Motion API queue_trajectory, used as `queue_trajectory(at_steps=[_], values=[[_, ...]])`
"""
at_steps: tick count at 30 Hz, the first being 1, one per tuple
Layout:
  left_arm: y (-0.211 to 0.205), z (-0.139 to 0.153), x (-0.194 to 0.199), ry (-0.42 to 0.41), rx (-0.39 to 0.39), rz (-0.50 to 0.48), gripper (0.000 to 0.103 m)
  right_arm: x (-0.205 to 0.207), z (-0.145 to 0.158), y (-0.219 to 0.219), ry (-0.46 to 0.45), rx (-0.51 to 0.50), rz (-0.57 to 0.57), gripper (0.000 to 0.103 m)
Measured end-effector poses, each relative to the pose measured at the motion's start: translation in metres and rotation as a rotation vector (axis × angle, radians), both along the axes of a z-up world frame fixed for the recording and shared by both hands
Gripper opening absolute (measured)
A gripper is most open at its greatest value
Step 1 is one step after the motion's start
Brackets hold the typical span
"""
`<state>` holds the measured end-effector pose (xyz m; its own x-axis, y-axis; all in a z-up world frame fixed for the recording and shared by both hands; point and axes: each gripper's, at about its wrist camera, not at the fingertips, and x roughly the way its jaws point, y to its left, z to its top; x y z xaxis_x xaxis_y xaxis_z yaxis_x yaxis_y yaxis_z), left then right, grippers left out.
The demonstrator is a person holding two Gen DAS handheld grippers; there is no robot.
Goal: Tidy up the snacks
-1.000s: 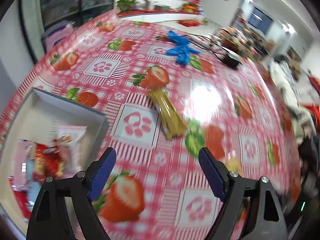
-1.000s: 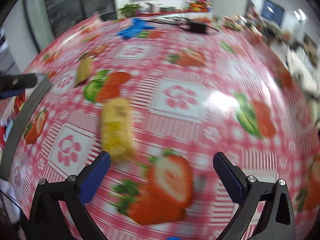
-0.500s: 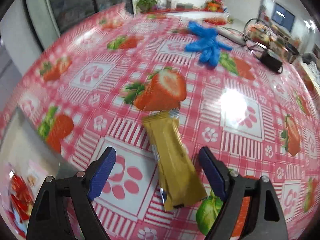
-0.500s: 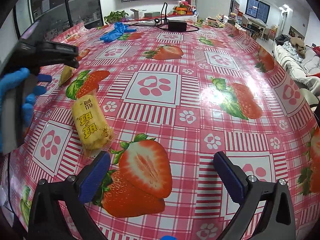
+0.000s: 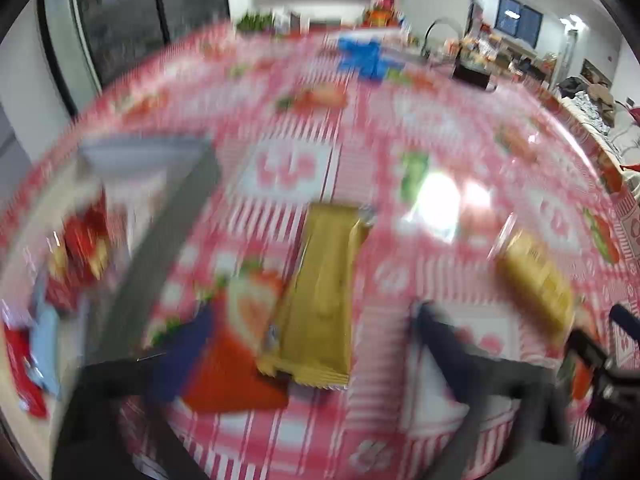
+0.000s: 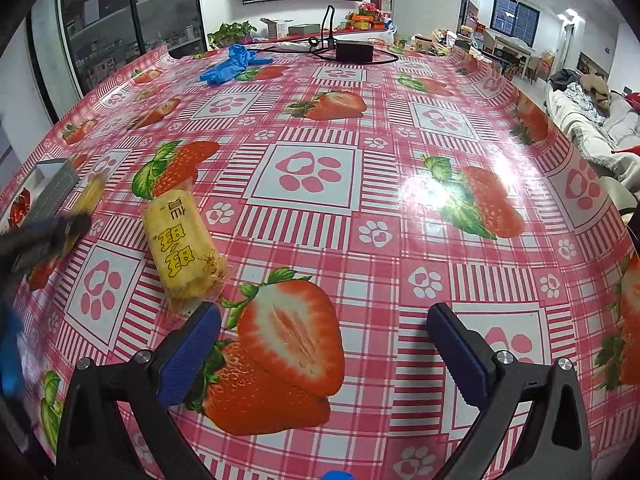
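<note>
The left gripper [image 5: 308,344] is hanging with its jaws spread wide and nothing between them, and the gold snack bar [image 5: 320,292] is lying flat on the strawberry tablecloth [image 5: 460,128] in the gap between the fingers, its near end just ahead of them (this view is heavily blurred, so whether a finger is touching the wrapper cannot be told). The right gripper [image 6: 324,356] is likewise gaping and empty, sitting over a printed strawberry with the yellow snack pack [image 6: 182,248] lying just beyond its left finger, off to the side and not between the jaws. That pack is looking like a plump, clear-wrapped roll with dark characters on it; the bar is a long, thin foil sleeve with crimped ends. Further left, the grey box [image 5: 160,272] is already holding several red and pale packets [image 5: 80,248], so the sorting is judged partly done, with these two snacks not yet boxed. Blue gloves [image 6: 232,64] are lying far across the table.
</note>
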<state>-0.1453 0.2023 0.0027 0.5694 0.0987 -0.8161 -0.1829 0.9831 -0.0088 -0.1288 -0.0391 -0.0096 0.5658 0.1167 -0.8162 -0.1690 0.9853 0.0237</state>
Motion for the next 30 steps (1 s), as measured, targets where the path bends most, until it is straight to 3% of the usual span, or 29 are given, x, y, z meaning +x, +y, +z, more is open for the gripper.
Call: queue_trajectory(at_steps=[30], values=[[-0.0022,-0.0052,0.0004,-0.002,0.010,0.000,0.103,-0.0027,0.0008,-0.0017,-0.003,0.000,0.000,0.103]])
